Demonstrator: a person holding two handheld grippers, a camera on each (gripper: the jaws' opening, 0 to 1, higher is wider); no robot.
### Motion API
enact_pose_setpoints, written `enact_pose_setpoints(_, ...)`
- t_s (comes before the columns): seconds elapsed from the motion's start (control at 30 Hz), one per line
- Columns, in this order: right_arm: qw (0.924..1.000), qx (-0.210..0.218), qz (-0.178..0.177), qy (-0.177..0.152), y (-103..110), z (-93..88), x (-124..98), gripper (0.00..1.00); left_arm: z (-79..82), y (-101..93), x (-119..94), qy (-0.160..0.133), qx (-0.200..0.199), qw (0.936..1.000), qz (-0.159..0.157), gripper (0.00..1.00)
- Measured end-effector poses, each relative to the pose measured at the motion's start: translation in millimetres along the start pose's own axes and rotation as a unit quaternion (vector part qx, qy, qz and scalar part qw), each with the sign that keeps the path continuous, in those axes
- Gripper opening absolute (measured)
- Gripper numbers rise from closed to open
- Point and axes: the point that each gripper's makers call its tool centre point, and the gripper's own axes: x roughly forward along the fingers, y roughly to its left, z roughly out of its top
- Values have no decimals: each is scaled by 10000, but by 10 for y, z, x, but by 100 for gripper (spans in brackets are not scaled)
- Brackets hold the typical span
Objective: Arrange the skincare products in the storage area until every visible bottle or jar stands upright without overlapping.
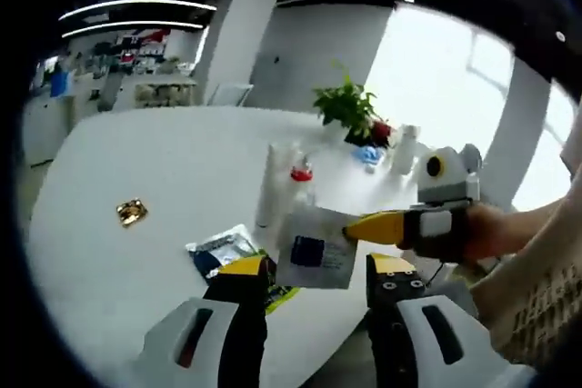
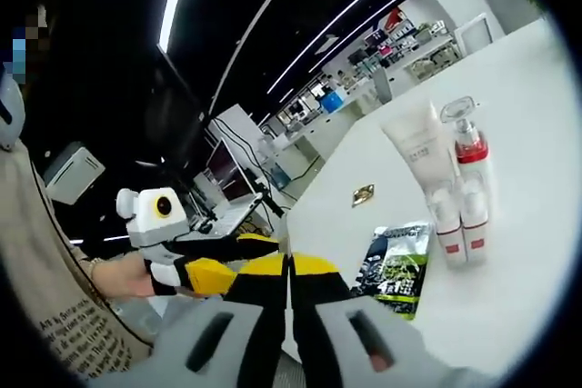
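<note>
Left gripper view is showing your left gripper (image 1: 314,272) standing wide, nothing between its yellow-tipped jaws, hovering off the near edge of the white table (image 1: 136,161). At about two o'clock from those jaws your right gripper (image 1: 377,226) is coming in from the right, pinching a pale sachet (image 1: 316,250) with a dark blue label; in the right gripper view its jaws (image 2: 289,277) are pressed together with no gap showing, though the sachet cannot be made out there. Your right hand (image 1: 496,229) is wrapping the handle with the forearm running off toward four o'clock. Beyond, at twelve o'clock, a white tube (image 1: 274,184) and a red-collared pump bottle (image 1: 302,181) are standing upright, just beside each other, and two small red-based bottles (image 2: 459,220) are standing in front of them in the right gripper view. A dark green packet (image 2: 397,268) is lying flat near them, and a small gold wrapper (image 1: 132,213) is lying well apart at ten o'clock. You appear to be mid-carry with the sachet; the next move is calling for setting it down on bare table, clear of the standing bottles.
</note>
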Motion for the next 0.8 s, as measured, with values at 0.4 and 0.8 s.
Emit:
enact_pose_setpoints(0.4,9994,91,315,144,-8,16,9,1,-125,117,-12,-46,-1030,9946,-69,14)
enact_pose_setpoints(0.8,9971,45,677,336,-95,75,-52,1,-172,54,118,-264,-1448,9891,107,4)
